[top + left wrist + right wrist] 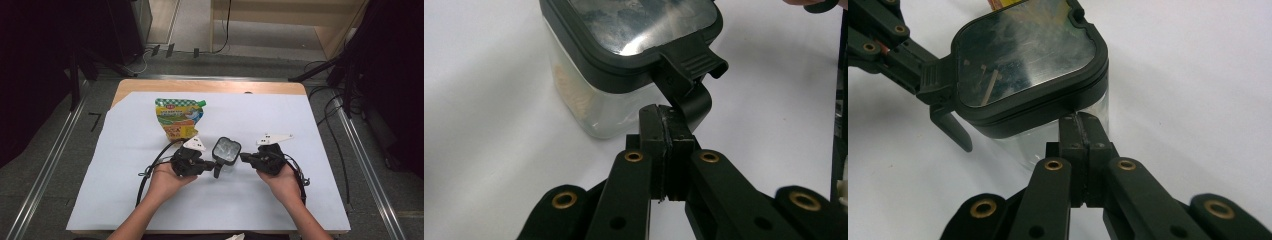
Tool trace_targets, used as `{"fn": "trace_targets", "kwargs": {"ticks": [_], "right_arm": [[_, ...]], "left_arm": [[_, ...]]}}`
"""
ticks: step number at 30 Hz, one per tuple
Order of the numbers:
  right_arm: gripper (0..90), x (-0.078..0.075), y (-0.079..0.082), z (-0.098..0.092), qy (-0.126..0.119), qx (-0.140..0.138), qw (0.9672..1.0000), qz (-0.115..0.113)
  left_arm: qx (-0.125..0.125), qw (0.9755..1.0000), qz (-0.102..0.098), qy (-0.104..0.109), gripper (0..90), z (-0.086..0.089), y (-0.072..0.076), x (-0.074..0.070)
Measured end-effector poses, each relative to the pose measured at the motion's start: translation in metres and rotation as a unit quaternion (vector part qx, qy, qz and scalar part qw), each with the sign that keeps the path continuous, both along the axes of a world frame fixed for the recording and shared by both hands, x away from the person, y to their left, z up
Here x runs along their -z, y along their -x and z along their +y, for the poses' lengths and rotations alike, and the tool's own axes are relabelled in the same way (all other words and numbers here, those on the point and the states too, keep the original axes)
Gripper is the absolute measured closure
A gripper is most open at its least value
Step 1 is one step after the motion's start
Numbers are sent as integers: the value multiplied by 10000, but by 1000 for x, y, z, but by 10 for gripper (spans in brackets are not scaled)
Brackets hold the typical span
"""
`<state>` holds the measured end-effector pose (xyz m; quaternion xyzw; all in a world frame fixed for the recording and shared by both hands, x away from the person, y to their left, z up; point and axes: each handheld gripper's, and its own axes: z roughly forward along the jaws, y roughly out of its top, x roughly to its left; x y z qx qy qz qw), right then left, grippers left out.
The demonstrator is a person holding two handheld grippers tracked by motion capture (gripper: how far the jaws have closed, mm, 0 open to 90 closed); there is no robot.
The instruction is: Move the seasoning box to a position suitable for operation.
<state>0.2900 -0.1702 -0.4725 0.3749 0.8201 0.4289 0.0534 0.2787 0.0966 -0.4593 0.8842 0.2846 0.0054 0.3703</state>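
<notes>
The clear square plastic container [226, 155] with a black-framed glossy lid [1025, 65] stands mid-surface on the white sheet [300, 200], lid apparently on, its black side latch [691, 67] swung out. The left claw [666, 117] is shut empty, tips at the latch; the right claw [1082, 125], also shut, touches the opposite wall under the rim. The pale contents are hard to make out through the wall, and whether any other latch is undone I cannot tell.

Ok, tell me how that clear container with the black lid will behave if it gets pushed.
The container looks rigid plastic, so it probably holds its shape. It seems nearly empty, likely light, and may slide on the smooth white sheet. Its flat base suggests sliding rather than rolling.
</notes>
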Motion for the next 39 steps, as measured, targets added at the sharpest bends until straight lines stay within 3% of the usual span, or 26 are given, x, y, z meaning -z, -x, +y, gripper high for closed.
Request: {"fn": "trace_targets", "kwargs": {"ticks": [14, 19, 25, 30, 35, 39], "right_arm": [[900, -1, -4, 1, 55, 194, 9998, -91], [900, -1, -5, 0, 31, 281, 9995, -103], [900, 0, -5, 0, -19, 327, 9994, -98], [900, 0, -3, -3, -9, 312, 9994, -121], [900, -3, 0, -10, -30, 342, 9993, -149], [900, -7, 7, -16, -58, 336, 9993, -127]], "left_arm": [[143, 9999, 15, -19, 900, -26, 11, 2], [222, 9996, 100, 129, 900, -35, 14, 4], [262, 9995, 75, 149, 900, -43, 17, 6], [429, 9986, 186, 265, 900, -50, 15, 10], [511, 9977, 265, 350, 884, -47, 12, 9], [623, 9974, 255, 258, 874, -41, 11, 6]]}}
